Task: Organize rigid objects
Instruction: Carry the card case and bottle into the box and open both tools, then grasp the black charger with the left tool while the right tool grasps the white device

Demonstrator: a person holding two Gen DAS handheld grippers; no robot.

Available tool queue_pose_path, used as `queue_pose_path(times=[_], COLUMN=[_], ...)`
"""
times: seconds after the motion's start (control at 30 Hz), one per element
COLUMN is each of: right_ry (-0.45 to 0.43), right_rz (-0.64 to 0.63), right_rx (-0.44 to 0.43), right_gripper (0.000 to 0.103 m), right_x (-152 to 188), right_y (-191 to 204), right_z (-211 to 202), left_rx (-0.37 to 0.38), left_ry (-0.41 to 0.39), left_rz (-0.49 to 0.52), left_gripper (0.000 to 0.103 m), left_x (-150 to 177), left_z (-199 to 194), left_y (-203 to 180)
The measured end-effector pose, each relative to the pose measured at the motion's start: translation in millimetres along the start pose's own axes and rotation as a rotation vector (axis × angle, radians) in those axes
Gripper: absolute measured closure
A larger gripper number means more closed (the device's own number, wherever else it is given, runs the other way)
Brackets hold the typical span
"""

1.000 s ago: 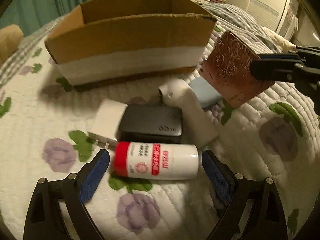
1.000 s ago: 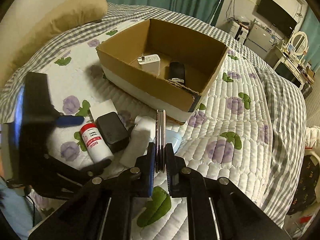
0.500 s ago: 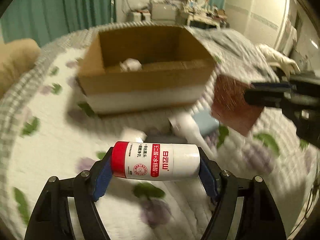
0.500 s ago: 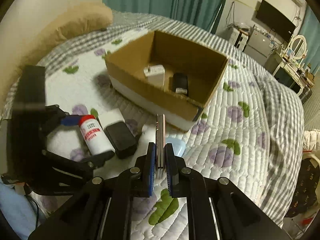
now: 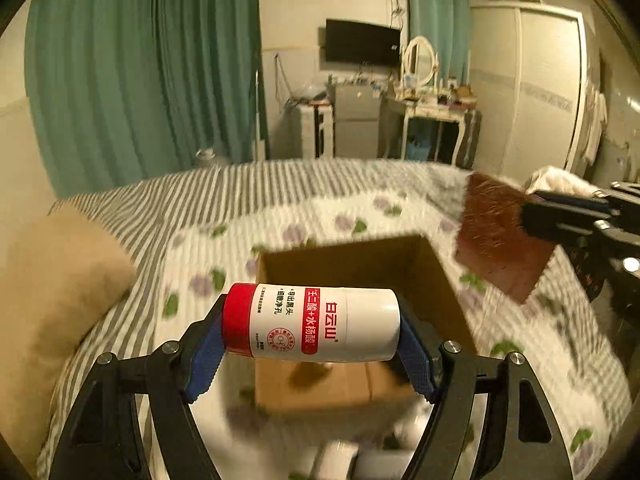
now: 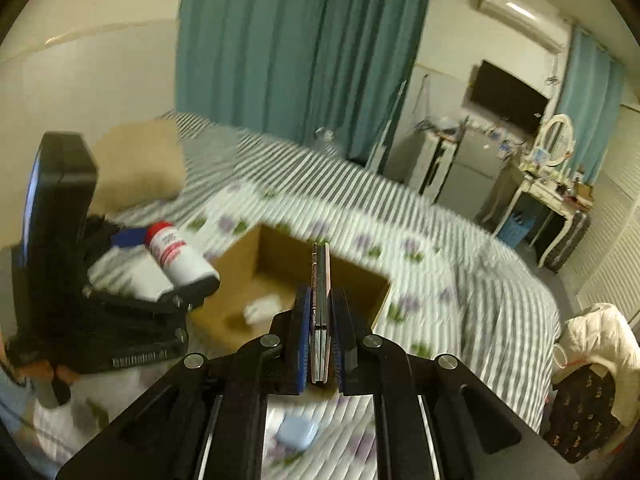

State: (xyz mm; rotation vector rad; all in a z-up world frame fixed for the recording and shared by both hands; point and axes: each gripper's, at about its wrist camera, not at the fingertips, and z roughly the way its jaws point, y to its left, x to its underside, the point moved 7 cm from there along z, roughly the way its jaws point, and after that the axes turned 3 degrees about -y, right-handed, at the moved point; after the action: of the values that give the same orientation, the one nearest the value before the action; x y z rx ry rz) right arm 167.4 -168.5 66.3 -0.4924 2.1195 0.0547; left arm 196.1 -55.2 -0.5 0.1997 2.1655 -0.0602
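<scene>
Carrying two items: my left gripper (image 5: 312, 330) clamps the white bottle (image 5: 316, 322) endwise, aloft at 6 o'clock before the cardboard box (image 5: 360, 264); my right gripper (image 6: 320, 340) pinches the flat case (image 6: 320, 280) edge-up, presumably for dropping in.

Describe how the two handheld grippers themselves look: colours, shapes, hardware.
Both the left gripper and right gripper have matte black angular frames with open cut-outs, round silver bolts at the joints, and blue ribbed pads lining the jaws. The right wrist view shows the left unit's blocky black housing. No cables or sleeves are visible.
</scene>
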Motion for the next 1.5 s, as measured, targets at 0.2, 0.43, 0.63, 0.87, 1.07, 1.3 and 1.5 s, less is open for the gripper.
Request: queue_pose_path(times=[0.2,0.43,0.63,0.87,1.07,1.3,1.5], right_ry=[0.054,0.185,0.262,0.172,0.06,0.003,0.051], right_rz=[0.023,0.112,0.156,0.223,0.179,0.083,0.089], right_rx=[0.046,0.074,0.067,0.06,0.069,0.047,0.018], right_gripper=[0.094,0.094,0.094,0.064,0.048,0.034,0.033], right_x=[-23.6,15.4,55.4,33.4,-8.2,2.3,53.7], right_y=[-6.5,-24.6,-29.0,-38.0,-41.8,-12.5,12.2], right_z=[55.0,130.7,163.6,142.2,72.8,-10.9,-34.3], left_rx=[0.007,-0.051,-0.037,-0.038,-0.035,-0.051,-0.064], left_ry=[0.027,0.207,0.239,0.214,0.102,-0.004,-0.011], left_rz=[0.026,0.051,0.04,0.045,0.02,0.022,0.061], left_gripper=[0.026,0.026,0.026,0.02,0.011,0.004,0.003], left_x=[-19.2,26.9,49.6,35.6,5.6,13.1,57.6], left_z=[57.0,128.2,139.1,123.9,67.8,-13.6,-44.5], left_y=[-5.0,-1.4,-3.6,1.1,18.6,25.1,11.9])
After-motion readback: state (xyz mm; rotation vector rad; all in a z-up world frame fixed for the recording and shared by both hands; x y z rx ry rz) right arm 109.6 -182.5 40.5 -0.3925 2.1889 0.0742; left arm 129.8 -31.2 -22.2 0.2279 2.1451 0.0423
